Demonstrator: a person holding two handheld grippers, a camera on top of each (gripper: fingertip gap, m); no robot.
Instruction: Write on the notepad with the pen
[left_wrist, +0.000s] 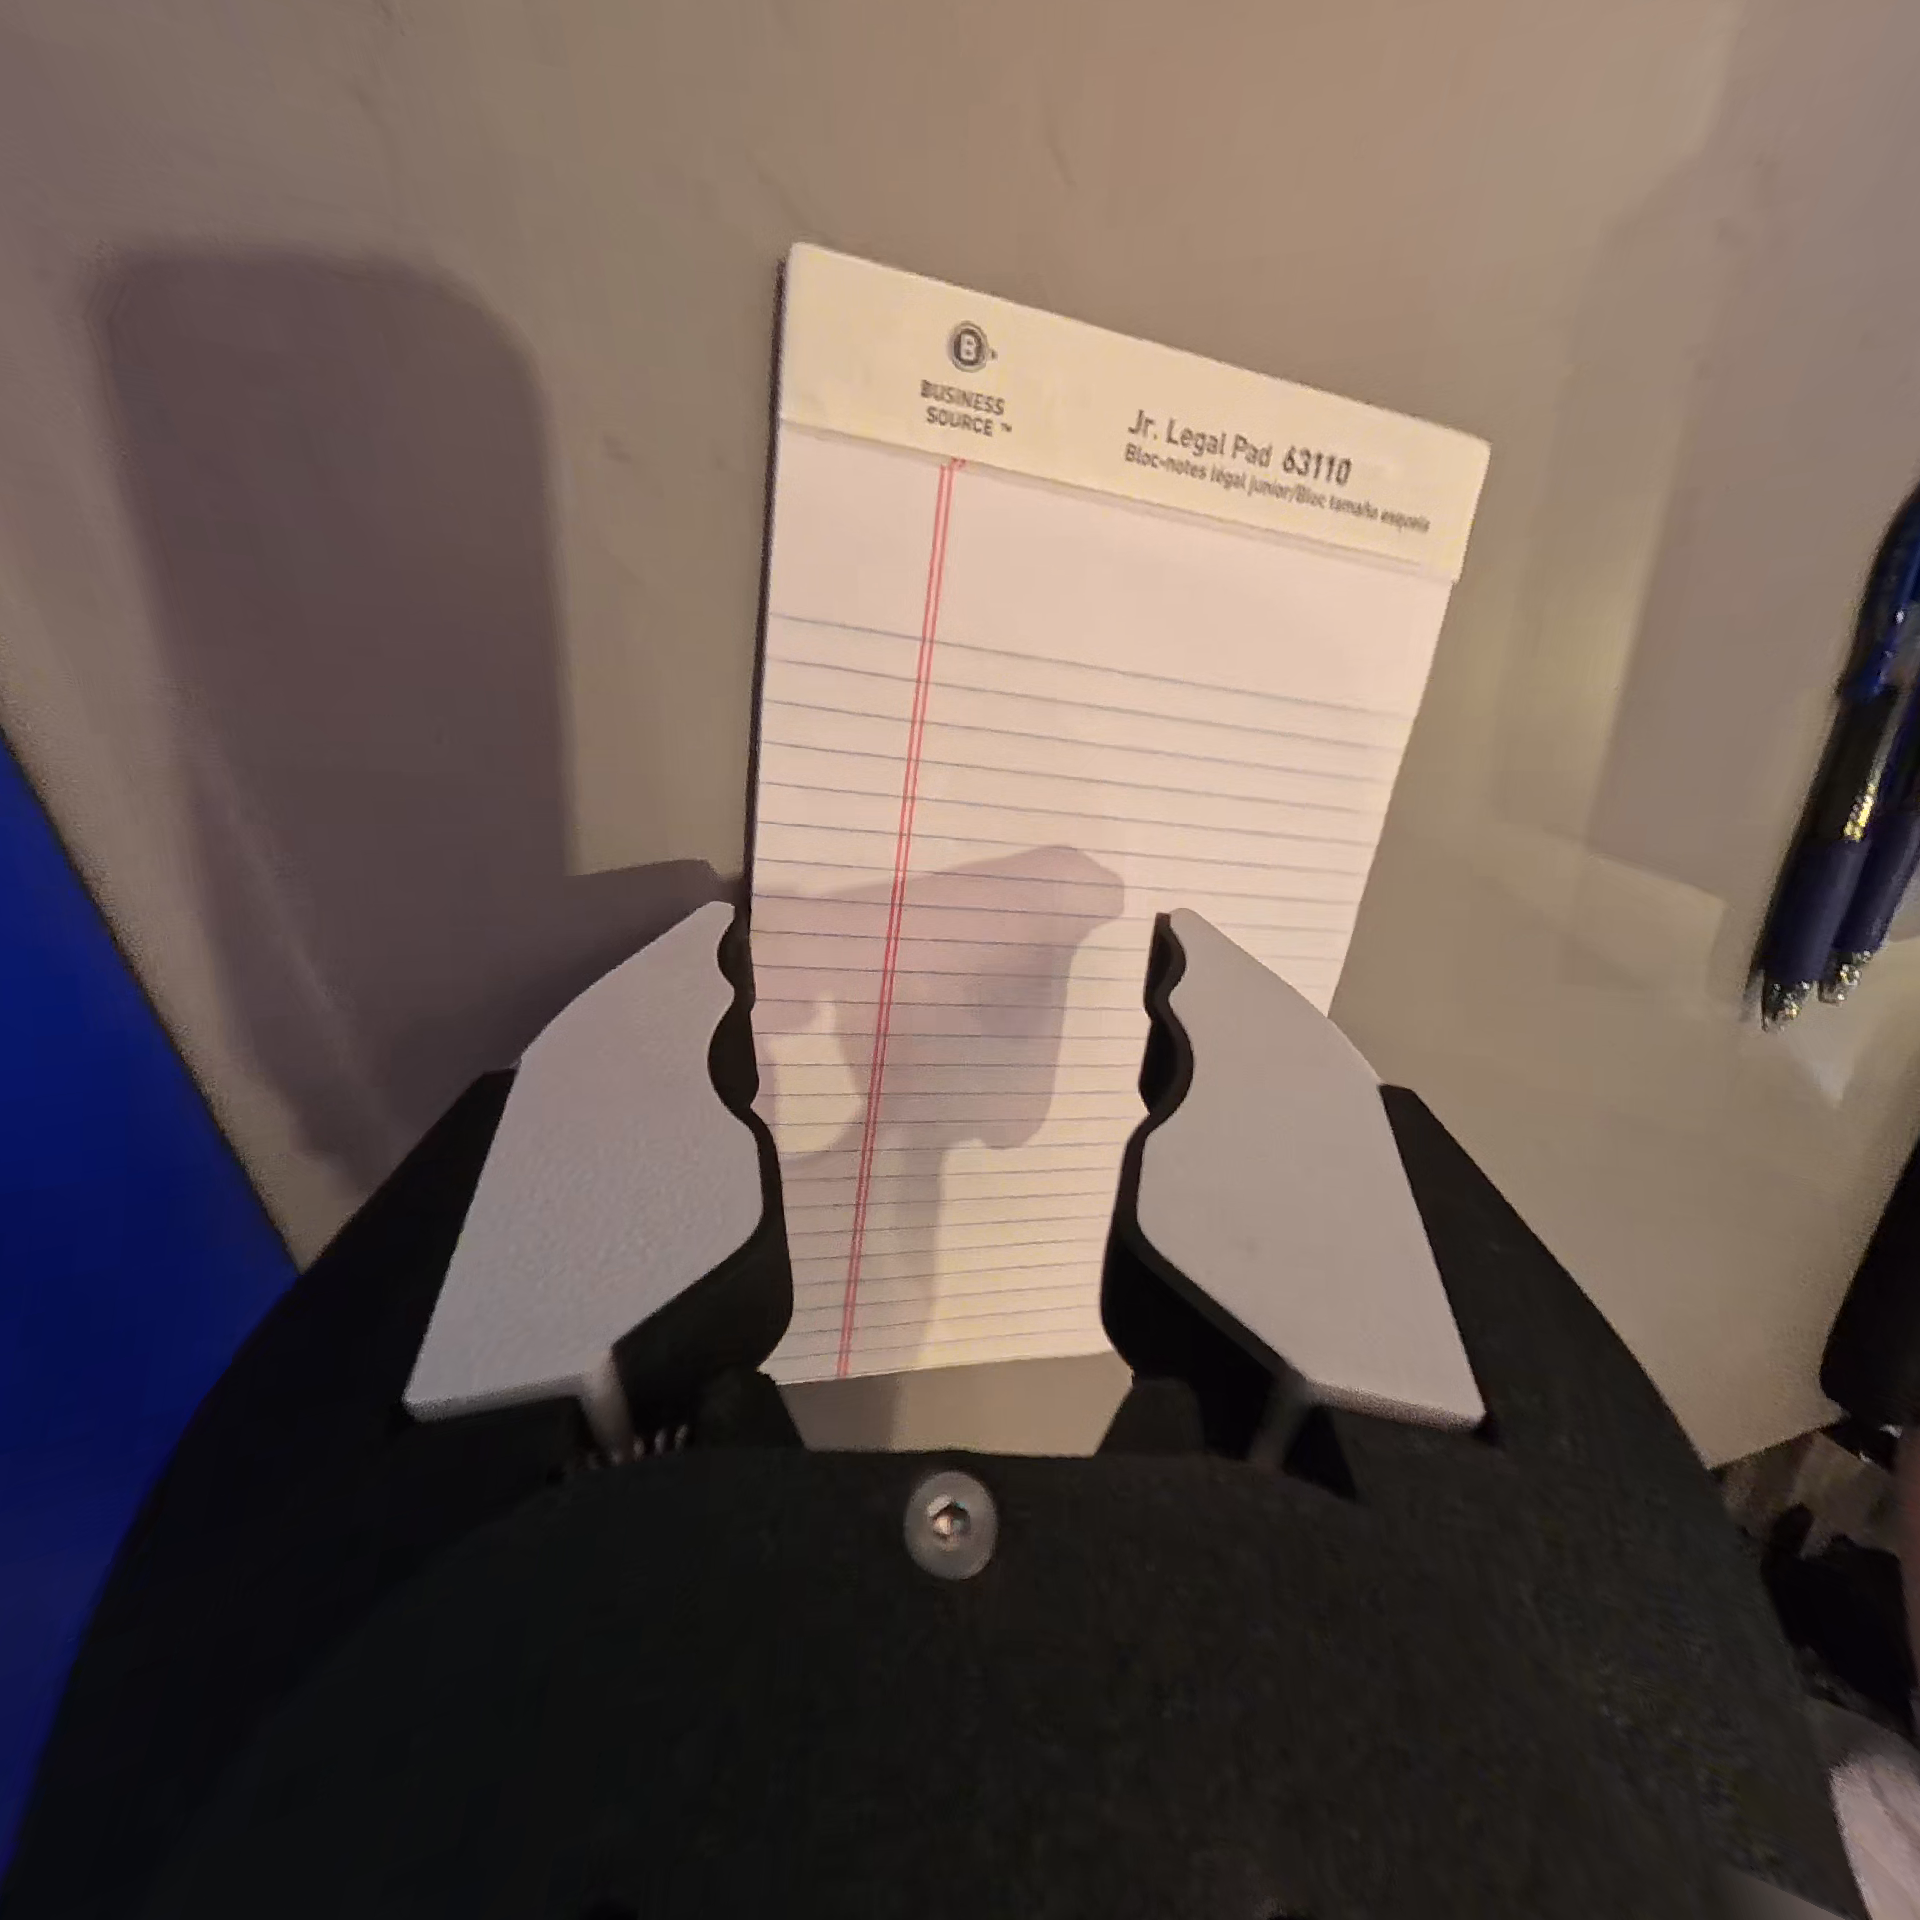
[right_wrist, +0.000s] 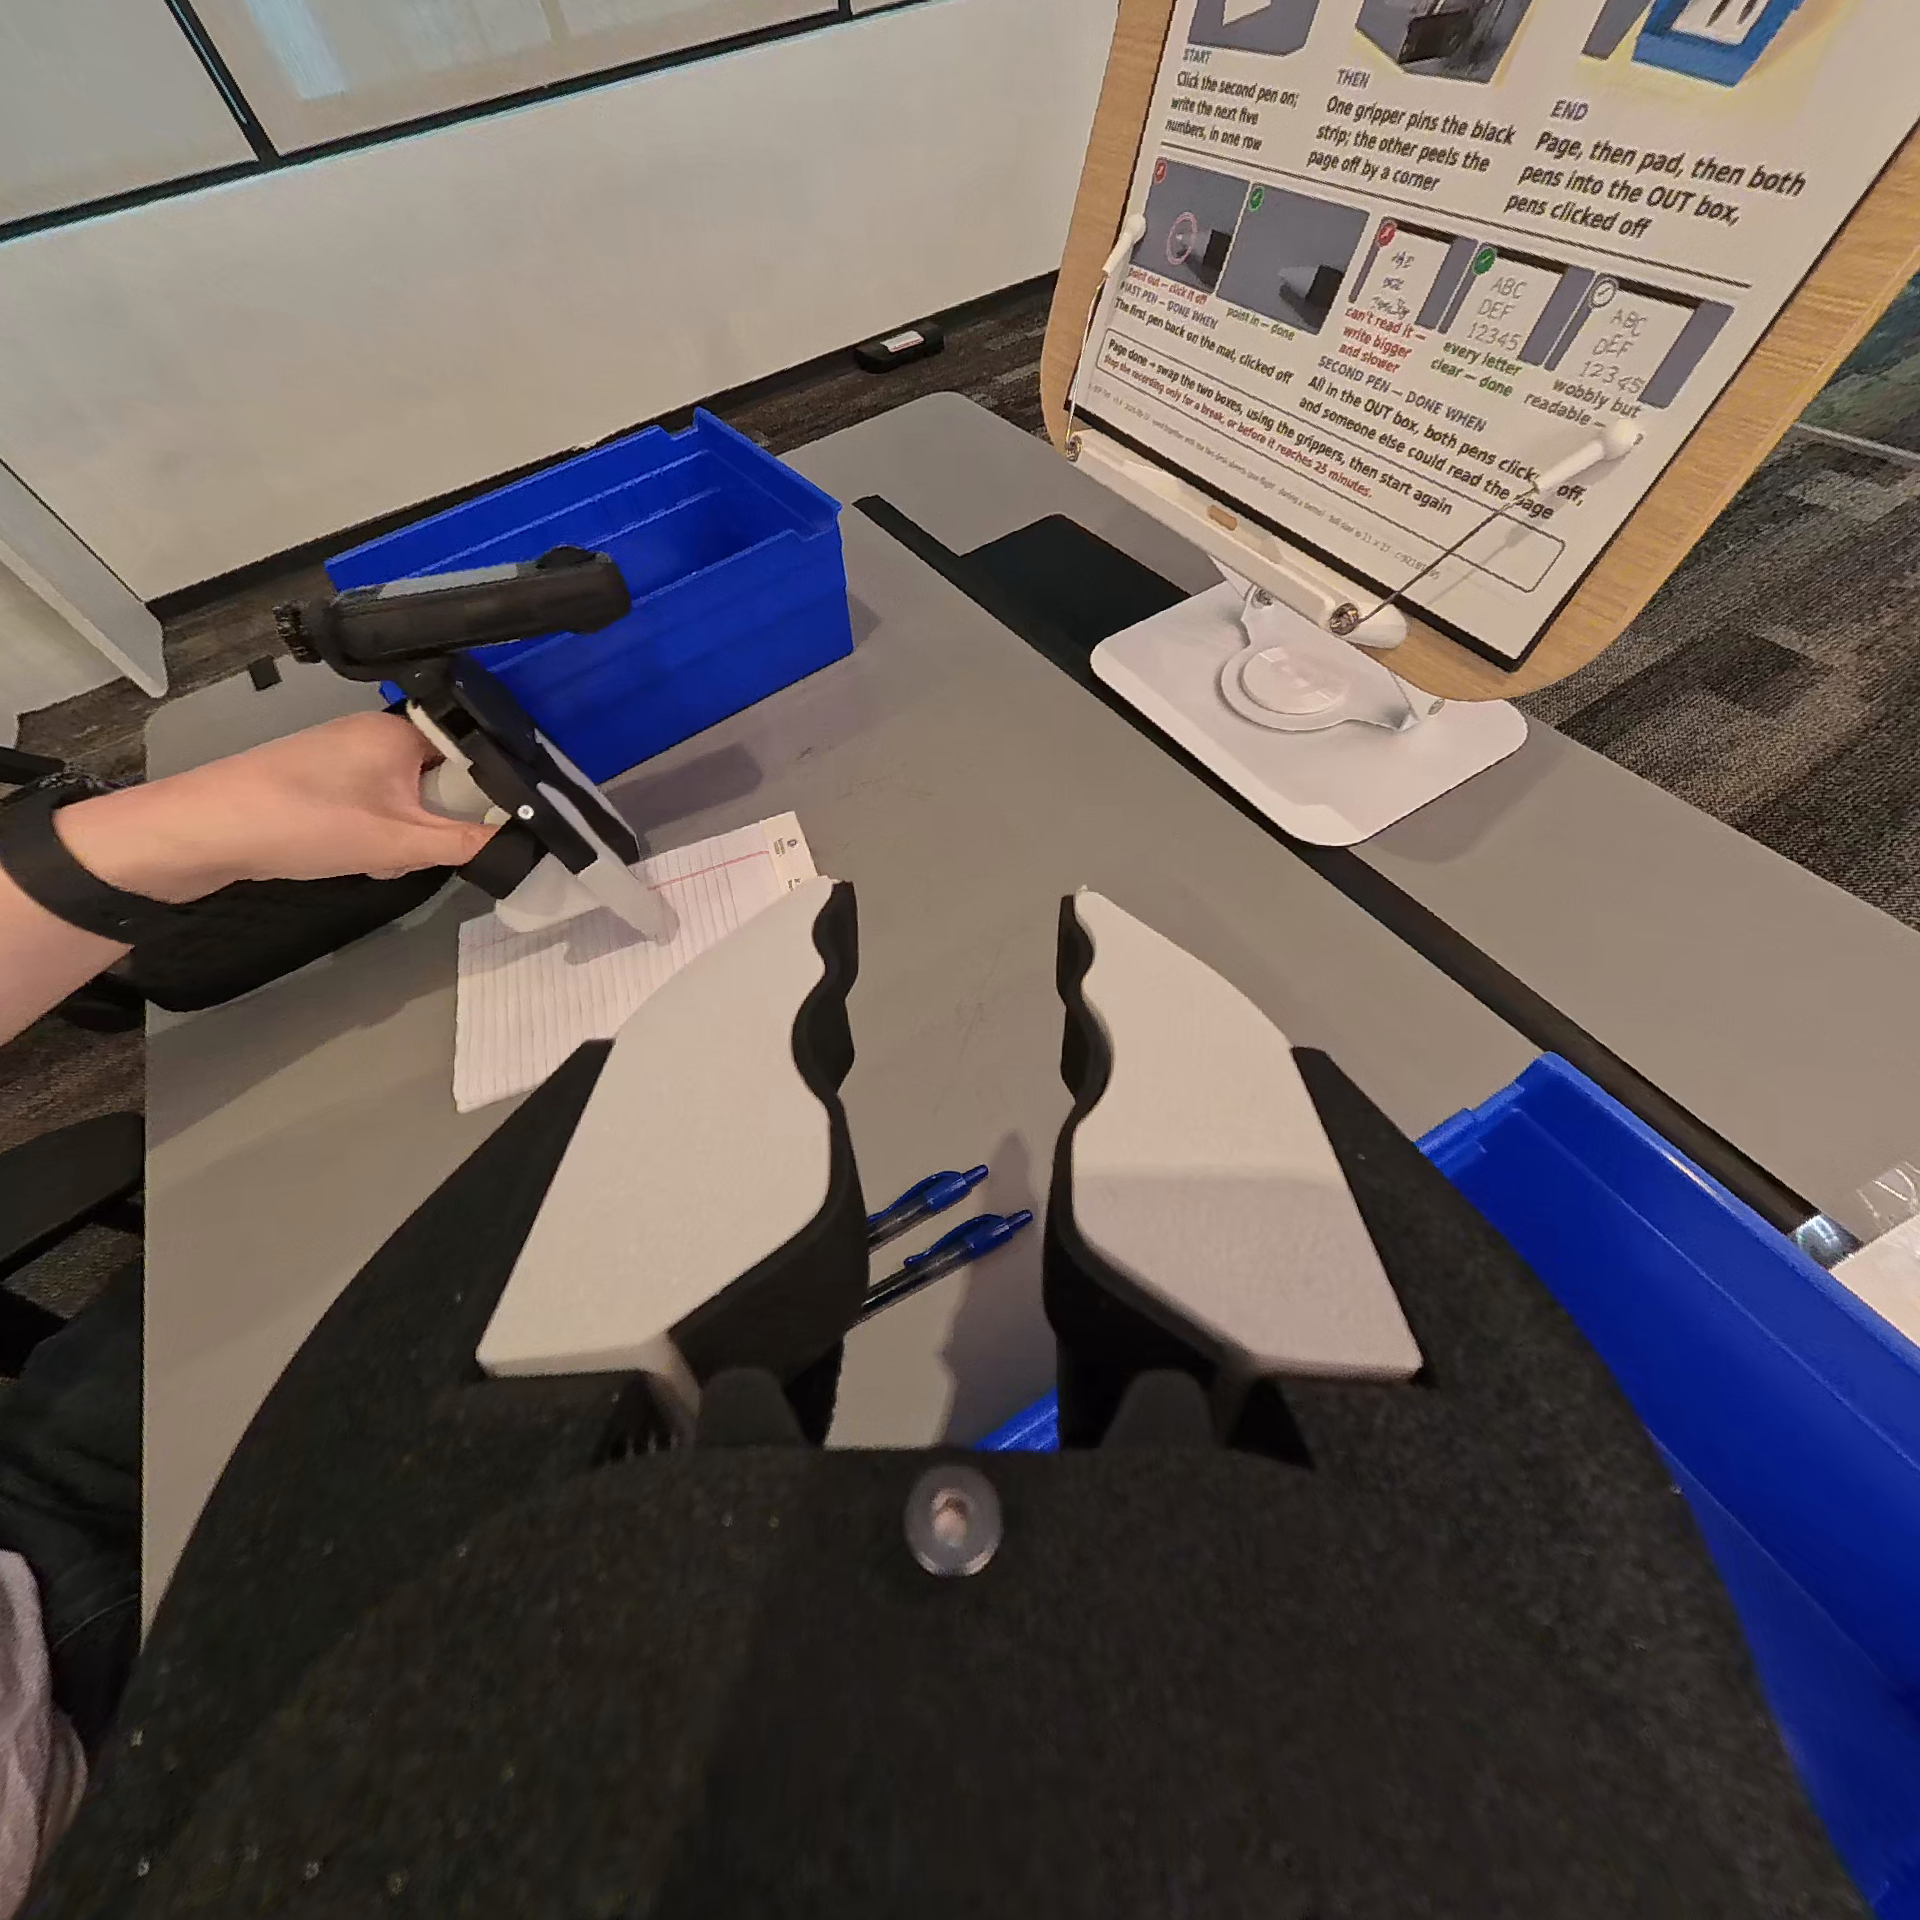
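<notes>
White lined notepad under our left gripper

We see its jaws spread over the pad's lower half, holding nothing; our right gripper hangs parted and empty above two blue pens on the grey table, beside the pad

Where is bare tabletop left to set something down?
Free: grey tabletop between white lined notepad, far blue plastic bin and white sign stand base. Crowded: near edge, with two blue pens and near blue bin.
</notes>
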